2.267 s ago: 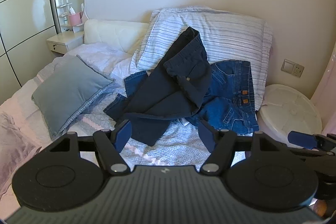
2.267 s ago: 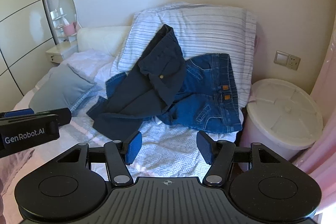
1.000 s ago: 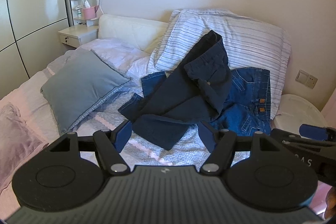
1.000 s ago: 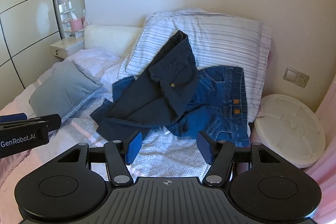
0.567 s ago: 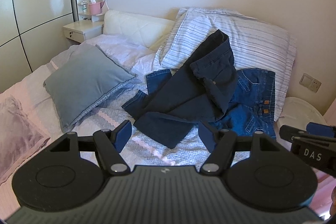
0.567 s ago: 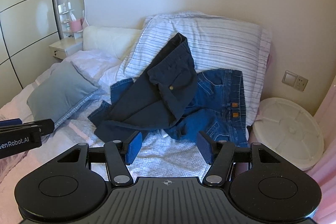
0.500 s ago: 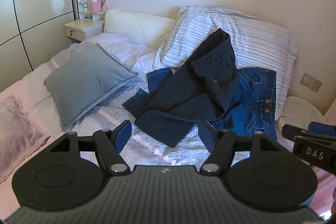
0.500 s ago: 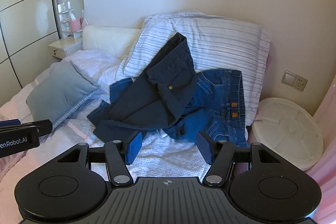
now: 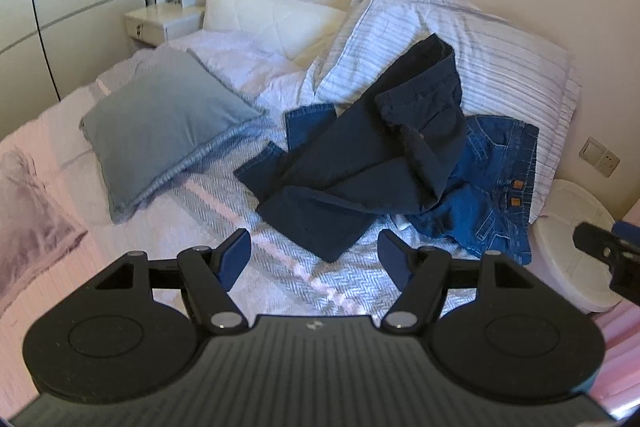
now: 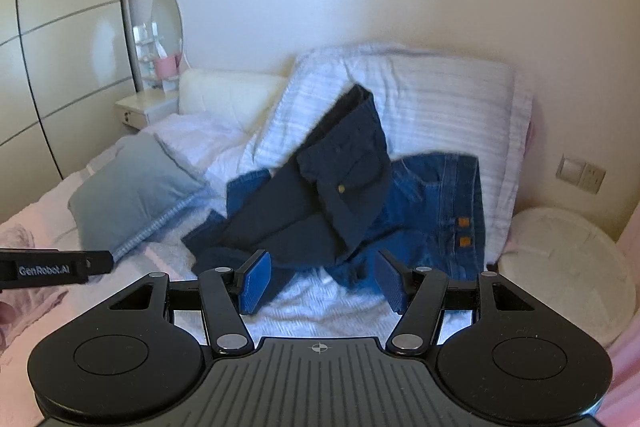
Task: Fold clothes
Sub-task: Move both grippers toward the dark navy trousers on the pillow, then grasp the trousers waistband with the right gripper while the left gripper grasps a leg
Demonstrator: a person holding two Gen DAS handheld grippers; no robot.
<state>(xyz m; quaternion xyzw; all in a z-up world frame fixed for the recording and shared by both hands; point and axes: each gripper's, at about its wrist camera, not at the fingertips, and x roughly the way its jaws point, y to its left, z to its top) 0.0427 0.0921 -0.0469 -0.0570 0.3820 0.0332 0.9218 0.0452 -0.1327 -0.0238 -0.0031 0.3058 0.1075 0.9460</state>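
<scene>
Here we hold both grippers above the near side of the bed (image 9: 280, 279), neither touching any cloth. Our left gripper (image 9: 314, 259) has its jaws spread wide with nothing between them; its blue pads (image 9: 234, 259) frame only the patterned bedspread. Just ahead of it, and slightly to the right, lies the pair of dark navy trousers (image 9: 360, 163), crumpled, with the waist end propped up against the striped pillow (image 9: 500, 67) farther off and one leg end reaching toward us. Under them and to the right sit the blue jeans (image 9: 488, 187), spread flatter, their waistband against the same pillow and one leg end poking out on the far left of the dark pair. Left of this gripper and farther away rests a grey cushion (image 9: 160, 123).

Our right gripper (image 10: 322, 281) is also wide apart and empty. The dark navy trousers (image 10: 320, 203) lie directly ahead of it, their near edge showing just past the pads, though we cannot tell whether it is over them. The blue jeans (image 10: 440, 211) are ahead and to the right. Beyond them, off to the right of the bed, stands a round white lid (image 10: 568, 263). The tip of the left gripper (image 10: 56, 269) shows to the left.
</scene>
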